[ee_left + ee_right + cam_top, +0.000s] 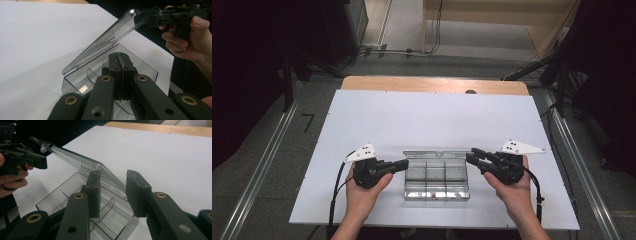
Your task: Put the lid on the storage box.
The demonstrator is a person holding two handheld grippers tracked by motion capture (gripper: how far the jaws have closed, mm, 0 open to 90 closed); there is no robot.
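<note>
Clear plastic compartment box [412, 175] sits on the white table [432, 120] near its front edge, with the hinged lid [437, 154] lifted. Dividers split it into cells. A left hand [362, 192] and a right hand [512, 192] reach in from either end, left tongs [404, 164] at the box's left wall and right tongs [471, 155] at the lid's right corner.

In the left gripper view, the left tongs are clenched tight just over the box, and the lid slants up to the right tongs.

In the right gripper view, the right tongs stand part open astride the lid's end. Whether they press it, I cannot tell.
</note>
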